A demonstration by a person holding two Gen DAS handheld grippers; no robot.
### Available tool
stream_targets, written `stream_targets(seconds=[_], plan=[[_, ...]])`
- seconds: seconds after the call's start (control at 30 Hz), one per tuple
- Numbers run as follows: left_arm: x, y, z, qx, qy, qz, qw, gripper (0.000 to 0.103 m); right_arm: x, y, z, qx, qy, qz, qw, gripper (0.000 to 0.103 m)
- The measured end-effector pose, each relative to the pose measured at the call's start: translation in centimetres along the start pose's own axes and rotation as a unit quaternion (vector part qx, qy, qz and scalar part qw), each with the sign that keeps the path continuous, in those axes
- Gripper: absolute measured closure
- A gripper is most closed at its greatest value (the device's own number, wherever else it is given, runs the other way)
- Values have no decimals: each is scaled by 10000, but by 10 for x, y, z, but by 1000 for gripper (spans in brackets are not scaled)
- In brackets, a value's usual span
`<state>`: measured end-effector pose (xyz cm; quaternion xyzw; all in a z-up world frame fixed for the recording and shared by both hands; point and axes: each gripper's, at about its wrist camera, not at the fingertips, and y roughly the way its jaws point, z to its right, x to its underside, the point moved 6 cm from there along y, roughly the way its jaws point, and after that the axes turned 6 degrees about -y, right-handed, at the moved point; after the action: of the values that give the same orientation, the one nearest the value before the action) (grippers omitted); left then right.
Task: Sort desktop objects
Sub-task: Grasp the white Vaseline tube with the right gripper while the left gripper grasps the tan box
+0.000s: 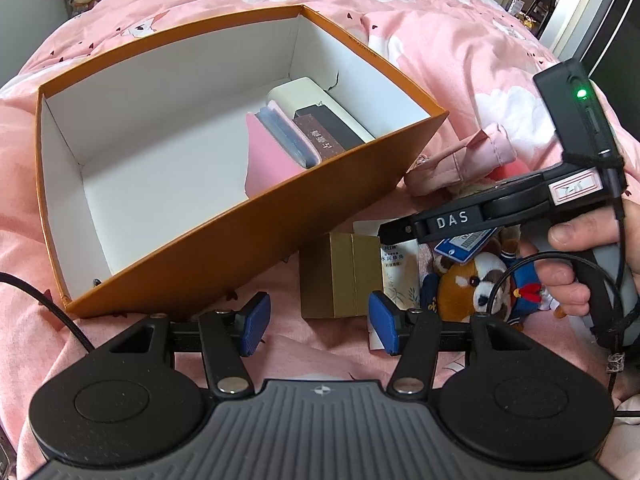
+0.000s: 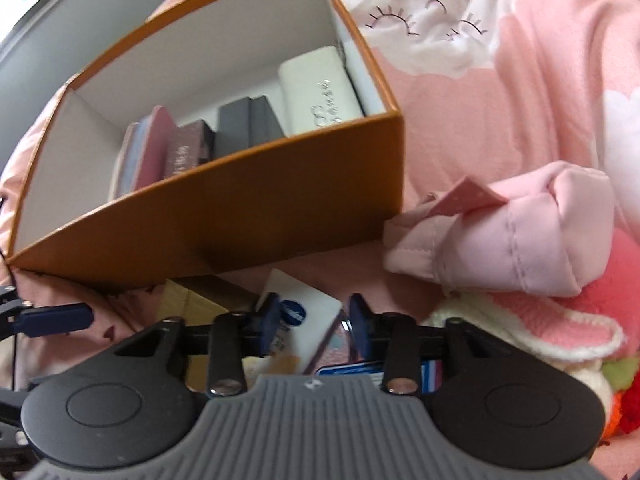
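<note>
Desktop objects lie scattered on my pink bedspread [image 1: 440, 40]. Nearest, my left tool [image 1: 318, 326] hangs with its blue pads apart and nothing between them, just before a gold carton [image 1: 340, 276]. Beside it, my right tool [image 2: 314, 322] stands part-open over a white sachet [image 2: 304, 320], pads not pressing it; my hand [image 1: 580, 256] grips its handle above a red-panda plush [image 1: 476, 280]. Beyond them, an orange storage box [image 1: 240, 216] holds a white case [image 2: 320, 88], dark boxes and pink booklets along its far side.

left gripper [image 1: 318, 322]: fingers spread, empty | right gripper [image 2: 314, 326]: fingers apart
</note>
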<state>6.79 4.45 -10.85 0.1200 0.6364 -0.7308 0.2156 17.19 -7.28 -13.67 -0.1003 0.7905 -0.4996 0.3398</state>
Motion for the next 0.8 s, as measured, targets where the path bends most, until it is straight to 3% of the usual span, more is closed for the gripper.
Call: stream_targets(seconds=[0.1, 0.23, 0.37, 0.57, 0.7, 0.8], plan=[[0, 0, -1, -5, -15, 2, 10000, 39, -2, -13, -6, -141, -95, 177, 9997, 78], [1, 2, 0, 27, -24, -21, 10000, 39, -3, -29, -20, -634, -243, 343, 9971, 79], [0, 7, 4, 49, -41, -16, 10000, 39, -6, -18, -24, -879, -202, 194, 9957, 80], [-6, 21, 10, 86, -112, -53, 9999, 39, 3, 1, -14, -597, 74, -49, 9982, 88], [-8, 29, 15, 67, -47, -74, 9999, 39, 1, -20, -15, -788, 37, 245, 9966, 92], [-7, 36, 21, -2, 77, -136, 9999, 39, -1, -41, -18, -684, -167, 479, 9964, 93]])
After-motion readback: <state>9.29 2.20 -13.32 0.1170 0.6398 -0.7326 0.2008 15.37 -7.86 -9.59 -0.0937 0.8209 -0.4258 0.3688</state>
